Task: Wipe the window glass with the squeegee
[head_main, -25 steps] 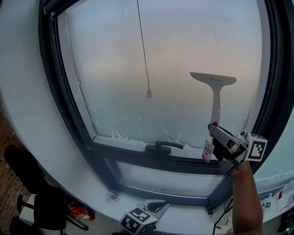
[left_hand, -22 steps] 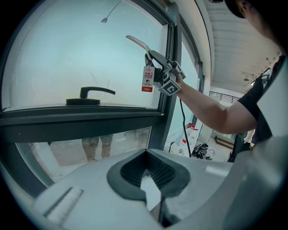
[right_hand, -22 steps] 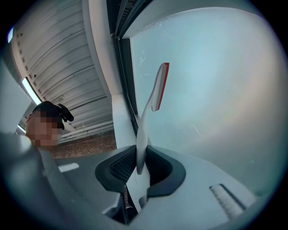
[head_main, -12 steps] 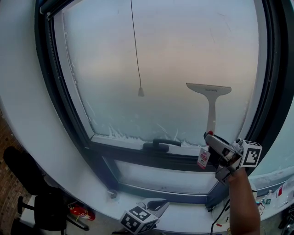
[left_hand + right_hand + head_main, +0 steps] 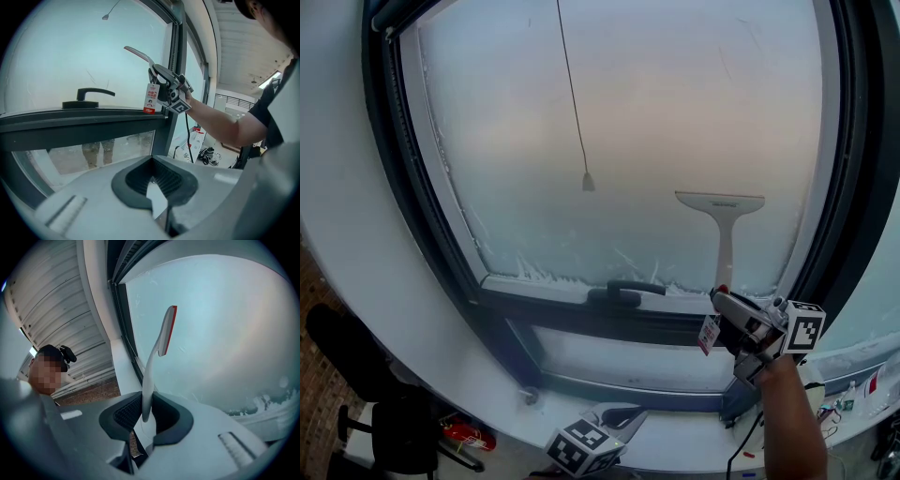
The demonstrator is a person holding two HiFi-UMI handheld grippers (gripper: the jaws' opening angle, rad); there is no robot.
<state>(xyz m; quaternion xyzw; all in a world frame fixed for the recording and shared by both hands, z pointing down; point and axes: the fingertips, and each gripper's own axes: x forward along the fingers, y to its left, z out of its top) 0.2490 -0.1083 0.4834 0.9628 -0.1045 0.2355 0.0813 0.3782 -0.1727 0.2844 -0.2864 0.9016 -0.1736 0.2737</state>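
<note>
Right gripper [image 5: 741,326] is clamped on the squeegee [image 5: 724,234] handle, and the blade has slid lower on the window glass [image 5: 656,112] than a second ago, now nearing the window handle [image 5: 623,292] (frosty streaks along that bottom edge). Left gripper [image 5: 619,417] hangs low, jaws together, nothing between them

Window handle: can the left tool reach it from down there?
Probably yes. The left tool sits low with its jaws together and empty, and the black window handle lies straight ahead above it with nothing between. The right tool, holding the squeegee, is off to the side.
</note>
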